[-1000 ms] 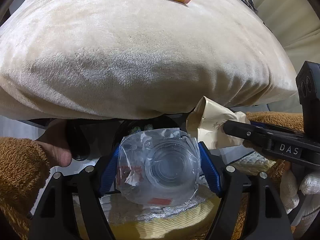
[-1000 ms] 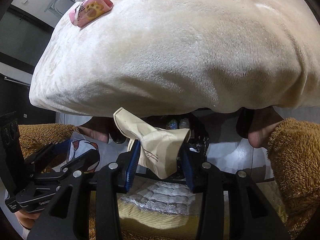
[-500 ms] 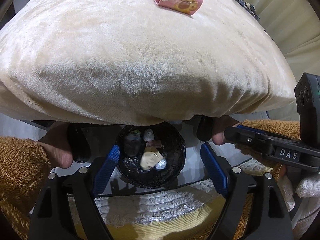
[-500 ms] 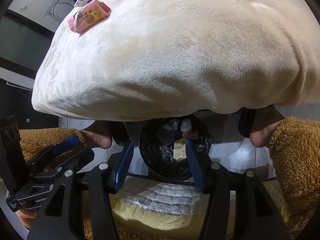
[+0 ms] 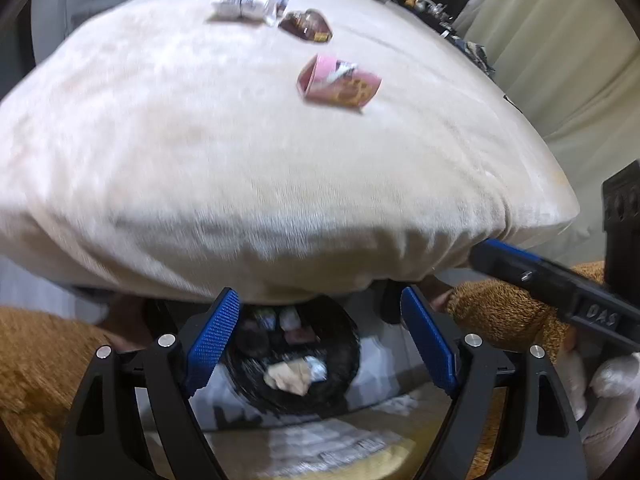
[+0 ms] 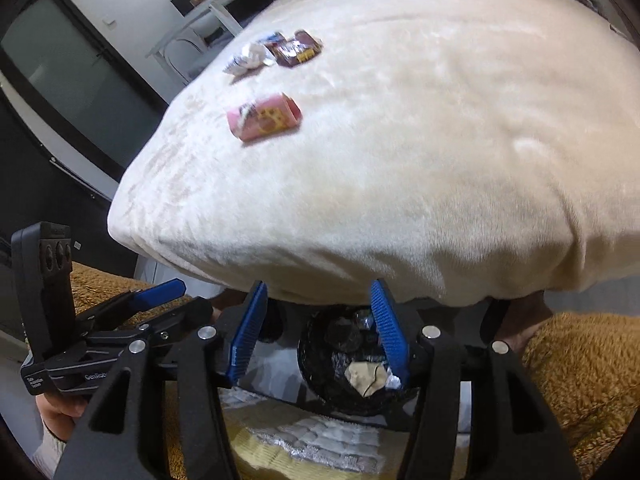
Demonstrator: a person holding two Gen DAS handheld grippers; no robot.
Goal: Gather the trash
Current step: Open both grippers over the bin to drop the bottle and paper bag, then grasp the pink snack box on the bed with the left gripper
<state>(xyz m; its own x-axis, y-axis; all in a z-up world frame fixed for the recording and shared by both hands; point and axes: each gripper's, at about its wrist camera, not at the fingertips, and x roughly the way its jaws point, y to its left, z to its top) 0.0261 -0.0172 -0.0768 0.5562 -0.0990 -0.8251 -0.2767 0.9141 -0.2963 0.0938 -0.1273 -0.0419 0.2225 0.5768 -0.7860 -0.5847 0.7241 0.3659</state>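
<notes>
Dark glass door [image 6: 68, 92] — right view only

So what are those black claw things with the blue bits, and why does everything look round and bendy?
They are two hand-held grabbers. A person holds one in each hand, and each carries a small wide-eyed camera that bends the picture.

One picture looks along the left grabber, the other along the right grabber. Both have just let go: their jaws have been opening and nothing is between them.

Below them stands a round bin with a black bag, with a crumpled beige paper piece lying in it.

On the big cream fluffy blanket three bits of rubbish wait: a pink snack wrapper, a dark brown wrapper and a crumpled white wrapper.
</notes>
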